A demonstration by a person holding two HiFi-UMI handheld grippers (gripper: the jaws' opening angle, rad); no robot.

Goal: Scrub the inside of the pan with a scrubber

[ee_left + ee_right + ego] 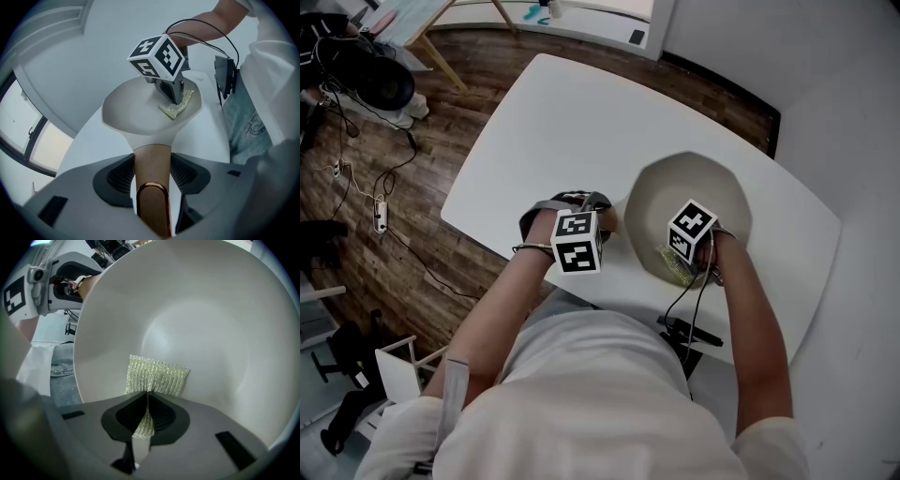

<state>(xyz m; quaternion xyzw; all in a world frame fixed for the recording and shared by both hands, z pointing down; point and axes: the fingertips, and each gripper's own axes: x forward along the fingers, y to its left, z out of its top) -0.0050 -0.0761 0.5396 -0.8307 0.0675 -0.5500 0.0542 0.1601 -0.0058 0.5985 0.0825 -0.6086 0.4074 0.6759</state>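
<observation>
Head view first: the pan is sitting on the white surface close to the edge nearest the person. The left gripper is reaching in from the pan's left side. The right gripper is pointing down into the bowl and pressing the scrubber against the near inner wall.

Left gripper view: the jaws are clamping the pan's brown handle, whose long axis is running straight out from between them to the pan, so this gripper is bracing it. Beyond, the right gripper is standing over the scrubber on the far side of the bowl.

Right gripper view: the jaws are pinching the glittery, pale-green scrubber by its edge, the free part lying flat on the pan wall. The bowl's centre is lying ahead of and above the pad, so a stroke would probably be heading that way.

No brand or writing is showing; only the cubes' square markers.
</observation>
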